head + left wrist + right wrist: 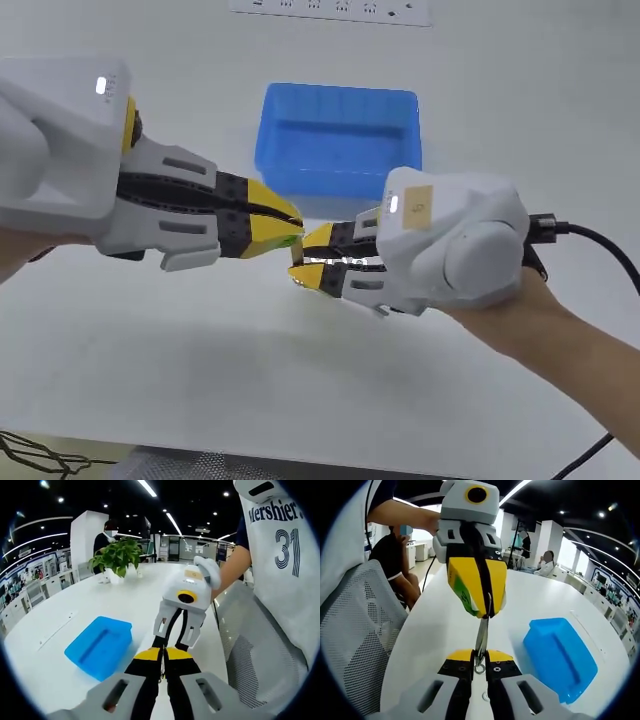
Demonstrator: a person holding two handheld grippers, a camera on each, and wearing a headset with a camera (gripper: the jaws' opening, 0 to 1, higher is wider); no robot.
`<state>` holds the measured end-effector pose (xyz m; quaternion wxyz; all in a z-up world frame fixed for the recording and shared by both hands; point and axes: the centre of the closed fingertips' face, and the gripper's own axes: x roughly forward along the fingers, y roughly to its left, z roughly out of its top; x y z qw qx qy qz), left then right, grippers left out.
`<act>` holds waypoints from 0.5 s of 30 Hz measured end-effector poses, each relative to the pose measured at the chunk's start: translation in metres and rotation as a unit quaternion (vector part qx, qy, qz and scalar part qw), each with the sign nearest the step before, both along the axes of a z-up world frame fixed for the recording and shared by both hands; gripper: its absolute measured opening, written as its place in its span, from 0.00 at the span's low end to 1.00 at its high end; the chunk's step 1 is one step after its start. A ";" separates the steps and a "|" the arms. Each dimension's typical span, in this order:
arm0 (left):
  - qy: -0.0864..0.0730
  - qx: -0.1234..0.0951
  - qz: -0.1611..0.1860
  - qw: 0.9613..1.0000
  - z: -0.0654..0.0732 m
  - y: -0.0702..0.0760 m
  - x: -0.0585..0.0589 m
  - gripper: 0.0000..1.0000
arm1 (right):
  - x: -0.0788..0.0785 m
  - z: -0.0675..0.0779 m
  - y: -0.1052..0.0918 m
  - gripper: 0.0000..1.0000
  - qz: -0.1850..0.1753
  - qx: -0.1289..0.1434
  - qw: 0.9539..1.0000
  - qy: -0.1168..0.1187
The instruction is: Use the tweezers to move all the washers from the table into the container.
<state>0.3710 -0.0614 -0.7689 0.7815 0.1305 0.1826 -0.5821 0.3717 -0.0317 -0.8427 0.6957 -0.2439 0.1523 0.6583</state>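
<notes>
Left gripper (162,653) clamps the tweezers (482,630) by the butt. Right gripper (479,656) squeezes their arms shut, a washer (479,668) at the tips, lower centre. I judge it light, thin and slick: pinch across the rim, near the blue container (560,655).

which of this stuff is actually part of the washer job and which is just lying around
Part of the job:
tweezers
washers on the table
blue container

Just lying about:
potted plant
power strip
mesh chair
</notes>
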 end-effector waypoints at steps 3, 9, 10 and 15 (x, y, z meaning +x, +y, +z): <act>-0.007 0.003 -0.007 1.000 0.000 0.000 -0.002 0.06 | -0.002 0.000 -0.001 0.10 0.001 -0.001 1.000 -0.001; -0.008 0.007 -0.026 1.000 -0.002 0.000 -0.007 0.05 | -0.008 -0.002 0.000 0.11 0.004 -0.006 1.000 -0.012; -0.008 0.008 -0.029 1.000 -0.003 0.000 -0.008 0.05 | -0.008 -0.003 0.000 0.11 0.004 -0.007 1.000 -0.013; -0.007 0.009 -0.038 0.999 -0.004 -0.002 -0.008 0.05 | -0.006 -0.003 -0.001 0.11 0.000 -0.008 1.000 -0.014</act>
